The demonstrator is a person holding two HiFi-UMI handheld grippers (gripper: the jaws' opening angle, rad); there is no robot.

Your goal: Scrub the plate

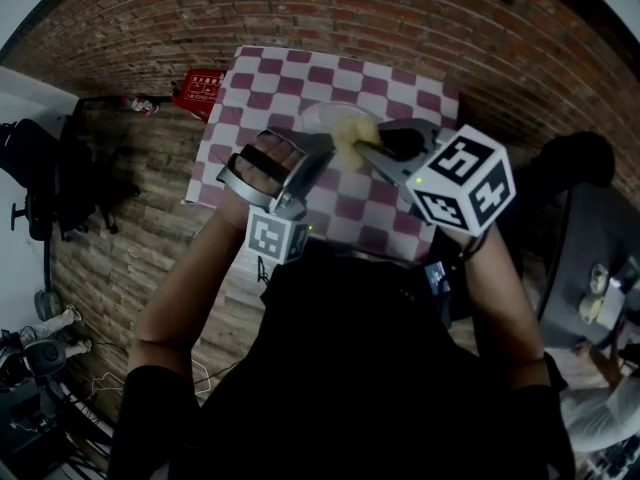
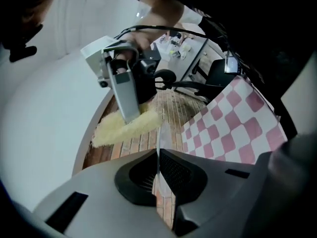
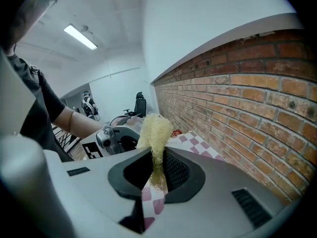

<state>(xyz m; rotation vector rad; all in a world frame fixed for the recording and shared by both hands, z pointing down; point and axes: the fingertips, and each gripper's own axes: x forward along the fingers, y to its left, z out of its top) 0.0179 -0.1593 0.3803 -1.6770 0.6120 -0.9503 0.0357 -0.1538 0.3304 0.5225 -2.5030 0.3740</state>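
Note:
Above the pink-and-white checkered table (image 1: 392, 80), both grippers are raised. My left gripper (image 1: 318, 150) is shut on the rim of a pale, see-through plate (image 1: 325, 118). In the left gripper view the plate (image 2: 161, 135) runs edge-on out of the shut left gripper (image 2: 159, 158). My right gripper (image 1: 366, 148) is shut on a yellow fibrous scrubber (image 1: 350, 136) that lies against the plate. From the right gripper (image 3: 157, 158), the scrubber (image 3: 155, 129) sticks up out of the jaws. The left gripper view shows the scrubber (image 2: 127, 128) under a right gripper finger (image 2: 126, 99).
A red item (image 1: 201, 90) lies on the brick floor left of the table. An office chair (image 1: 40, 183) stands at the far left. A dark desk with small things (image 1: 600, 298) is at the right. A brick wall (image 3: 247, 93) runs beside the right gripper.

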